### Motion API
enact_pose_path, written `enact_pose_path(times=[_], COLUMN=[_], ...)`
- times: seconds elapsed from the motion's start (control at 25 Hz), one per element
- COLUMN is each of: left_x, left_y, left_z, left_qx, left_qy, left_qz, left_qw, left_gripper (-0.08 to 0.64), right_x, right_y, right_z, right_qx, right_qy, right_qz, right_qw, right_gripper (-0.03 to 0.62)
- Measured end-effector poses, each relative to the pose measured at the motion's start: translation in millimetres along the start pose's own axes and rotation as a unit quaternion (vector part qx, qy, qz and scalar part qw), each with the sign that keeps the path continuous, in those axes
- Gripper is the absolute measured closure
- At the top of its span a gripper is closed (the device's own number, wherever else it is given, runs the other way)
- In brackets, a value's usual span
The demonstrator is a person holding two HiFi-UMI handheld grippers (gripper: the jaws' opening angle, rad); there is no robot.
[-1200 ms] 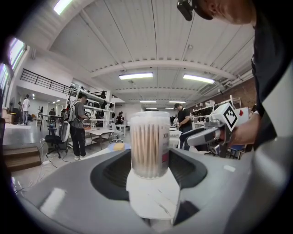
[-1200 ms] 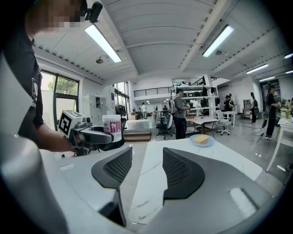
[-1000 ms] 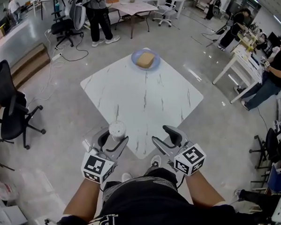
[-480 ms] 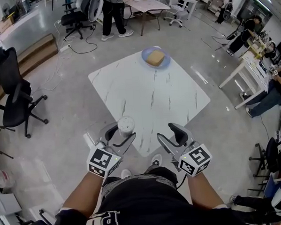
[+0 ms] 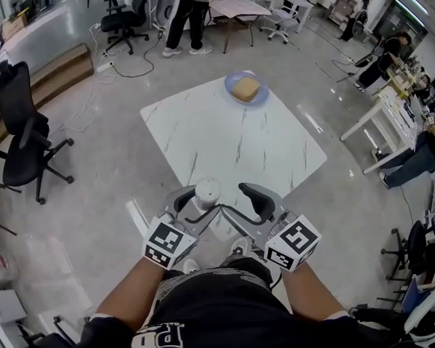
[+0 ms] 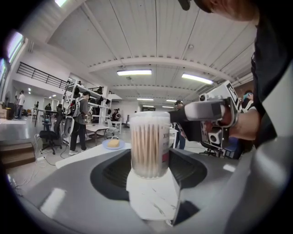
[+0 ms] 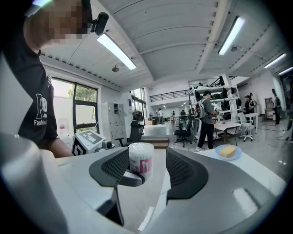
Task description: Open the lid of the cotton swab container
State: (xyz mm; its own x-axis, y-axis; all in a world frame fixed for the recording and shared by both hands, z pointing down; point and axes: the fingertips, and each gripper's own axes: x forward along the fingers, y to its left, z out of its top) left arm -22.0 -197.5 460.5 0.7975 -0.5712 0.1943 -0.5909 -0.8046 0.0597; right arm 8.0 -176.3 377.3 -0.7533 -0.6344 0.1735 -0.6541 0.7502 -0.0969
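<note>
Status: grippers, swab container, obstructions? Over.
Left gripper shut on cotton swab container, upright. Right gripper open, facing it, apart. Lid on. Nothing between them.

Head view looks steeply down; both gripper views, level and close, share the container [image 6: 149, 144]
</note>
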Motion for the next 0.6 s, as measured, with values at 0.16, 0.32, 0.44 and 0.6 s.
enact_pose_path(times=[0.16, 0.32, 0.44, 0.6], left_x=[0, -2, -3, -3], left_y=[-16, -22, -26, -36], left_z=[3, 3, 6, 11], left_qx=[0.007, 0.011, 0.015, 0.024], left_qy=[-0.003, -0.004, -0.005, -0.009], left_qz=[-0.035, -0.055, -0.067, -0.087], left_qw=[0.9994, 0.9984, 0.9976, 0.9959], left_gripper=[0.255, 0.255, 0.255, 0.255], right_x=[6, 14, 19, 20], right_y=[13, 19, 21, 27], right_z=[5, -1, -3, -5], right_qx=[0.001, 0.0, 0.001, -0.001], right_qy=[-0.004, 0.003, 0.007, 0.009], right_qz=[0.034, 0.049, 0.056, 0.072], right_qw=[0.999, 0.999, 0.998, 0.997], right_gripper=[0.35, 0.347, 0.347, 0.347])
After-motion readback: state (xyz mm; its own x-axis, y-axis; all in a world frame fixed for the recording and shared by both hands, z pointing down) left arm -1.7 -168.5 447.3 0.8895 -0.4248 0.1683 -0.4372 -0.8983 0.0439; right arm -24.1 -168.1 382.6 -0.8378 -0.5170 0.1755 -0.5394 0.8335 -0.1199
